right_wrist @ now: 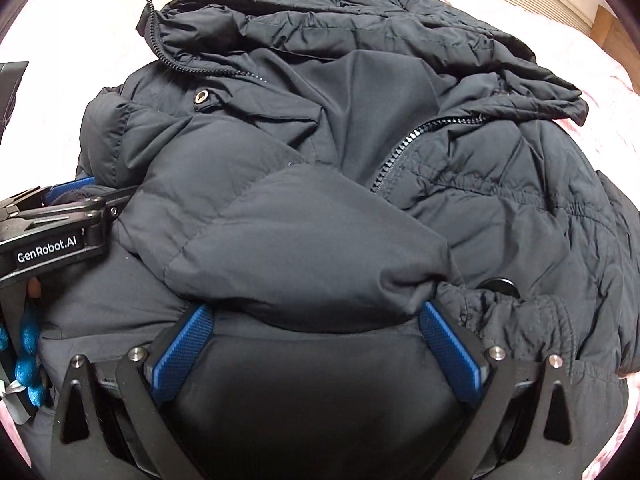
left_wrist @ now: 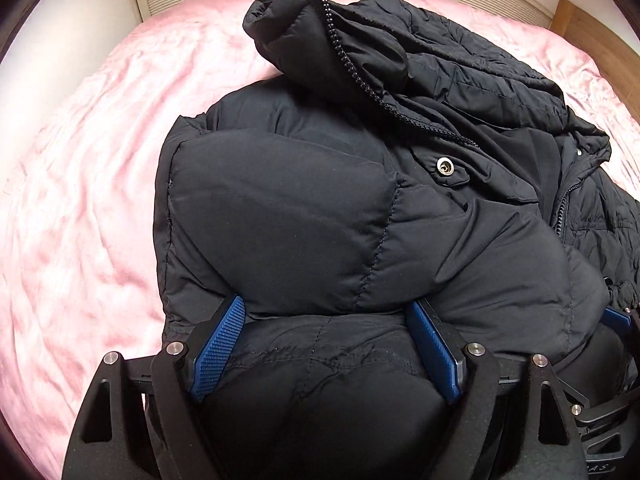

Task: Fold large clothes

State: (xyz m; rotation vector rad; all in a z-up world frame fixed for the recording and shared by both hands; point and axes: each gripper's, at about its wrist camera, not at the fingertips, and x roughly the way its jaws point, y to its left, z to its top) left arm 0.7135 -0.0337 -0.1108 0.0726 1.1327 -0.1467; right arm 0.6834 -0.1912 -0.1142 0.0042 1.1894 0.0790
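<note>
While both grips carry the near edge, the fold wants an even lift, both sides travelling together toward the collar so the padding lands flat.

Left wrist view: black puffer jacket heaped on the pink bed, zipper and snap showing. Left hand-held gripper level and low, its blue pads set wide around a thick padded fold.

Right wrist view: right hand-held gripper likewise wide, padding bulging between the pads, beside the elastic hem; whether either truly clamps, cannot tell.
</note>
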